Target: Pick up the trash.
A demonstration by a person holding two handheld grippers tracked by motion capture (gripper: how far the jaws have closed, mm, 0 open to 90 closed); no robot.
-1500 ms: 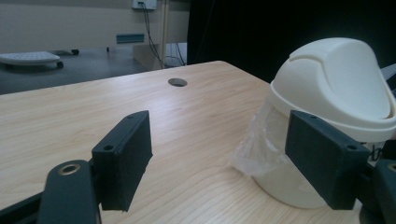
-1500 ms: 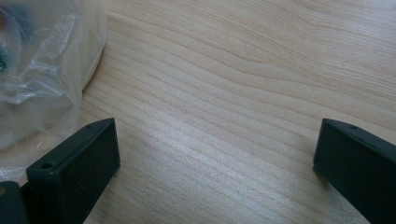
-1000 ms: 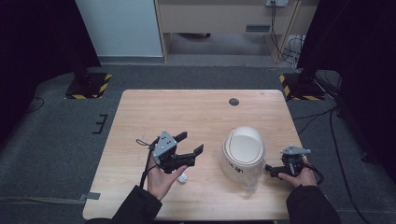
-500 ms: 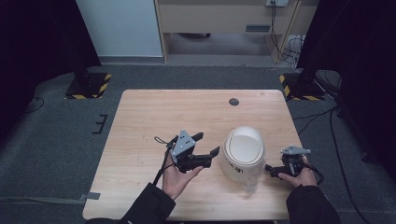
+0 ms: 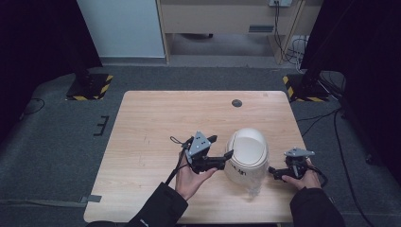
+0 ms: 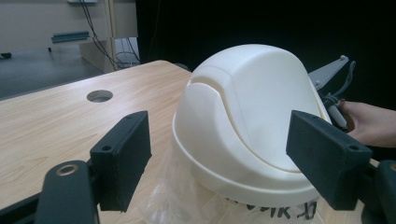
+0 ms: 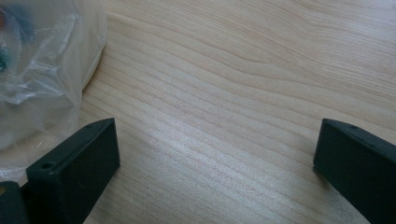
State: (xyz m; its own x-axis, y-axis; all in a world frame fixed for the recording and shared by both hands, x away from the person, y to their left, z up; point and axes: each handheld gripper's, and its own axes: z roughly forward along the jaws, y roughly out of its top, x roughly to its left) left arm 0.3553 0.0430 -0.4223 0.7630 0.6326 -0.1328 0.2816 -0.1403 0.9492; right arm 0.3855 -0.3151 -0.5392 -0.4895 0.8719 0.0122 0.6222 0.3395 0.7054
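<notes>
A white domed bin point(image 5: 247, 153) is seen on the wooden bench point(image 5: 151, 123), toward its near right, with a clear plastic liner point(image 5: 253, 189) bunched at its base. The left gripper point(image 5: 221, 150) is held wide beside the dome (jaws flanking it, not touching). The right gripper point(image 5: 273, 173) is also spread wide, low over bare wood.

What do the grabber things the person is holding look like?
Both are black. The left gripper and right gripper each carry a grey three-cornered plate on top and a thin black cable. Their jaws are flat black blocks. The person's sleeves are dark.
</notes>
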